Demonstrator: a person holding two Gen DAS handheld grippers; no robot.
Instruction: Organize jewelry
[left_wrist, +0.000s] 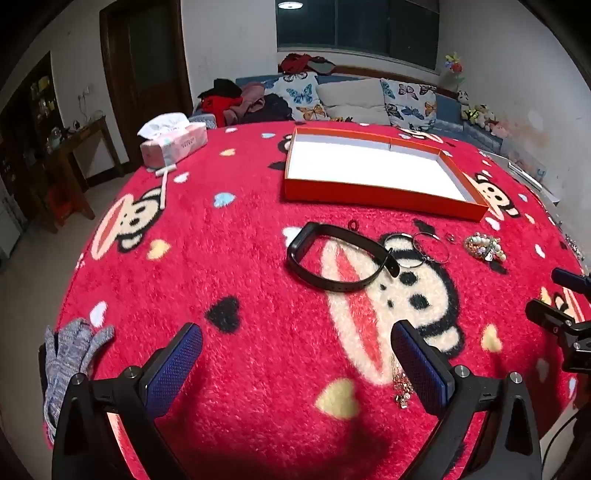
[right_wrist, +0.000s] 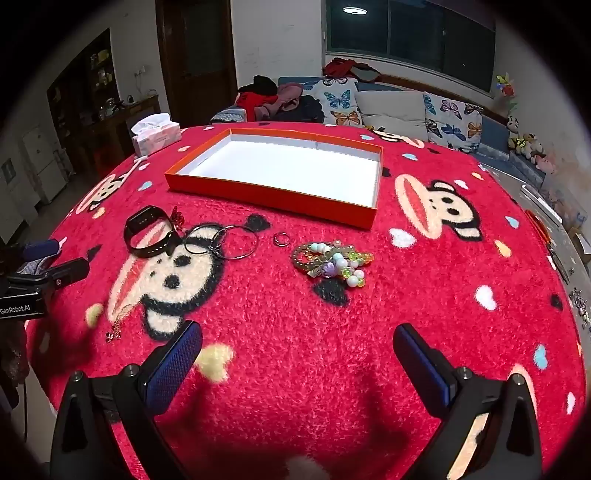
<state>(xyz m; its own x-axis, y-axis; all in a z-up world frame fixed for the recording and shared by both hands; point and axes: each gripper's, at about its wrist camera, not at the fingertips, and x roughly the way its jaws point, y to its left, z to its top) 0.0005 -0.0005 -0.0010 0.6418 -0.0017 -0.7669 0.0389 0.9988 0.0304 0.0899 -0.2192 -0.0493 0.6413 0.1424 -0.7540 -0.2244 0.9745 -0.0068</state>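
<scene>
An empty orange tray with a white inside (left_wrist: 384, 192) (right_wrist: 273, 201) lies at the far side of the red monkey-print cloth. In front of it lie a black watch band (left_wrist: 332, 258) (right_wrist: 147, 232), thin metal bangles (left_wrist: 430, 247) (right_wrist: 236, 242), a small ring (right_wrist: 281, 239), a small red piece (left_wrist: 354, 223) and beaded bracelets (left_wrist: 484, 247) (right_wrist: 332, 262). A thin chain (left_wrist: 402, 387) (right_wrist: 116, 326) lies near my left gripper's right finger. My left gripper (left_wrist: 297, 343) is open and empty above the cloth. My right gripper (right_wrist: 297, 343) is open and empty.
A pink tissue box (left_wrist: 173, 140) (right_wrist: 155, 136) stands at the far left of the table. A grey knit glove (left_wrist: 70, 362) lies at the near left edge. Some small beads (right_wrist: 580, 306) lie at the right edge. A sofa with cushions stands behind the table.
</scene>
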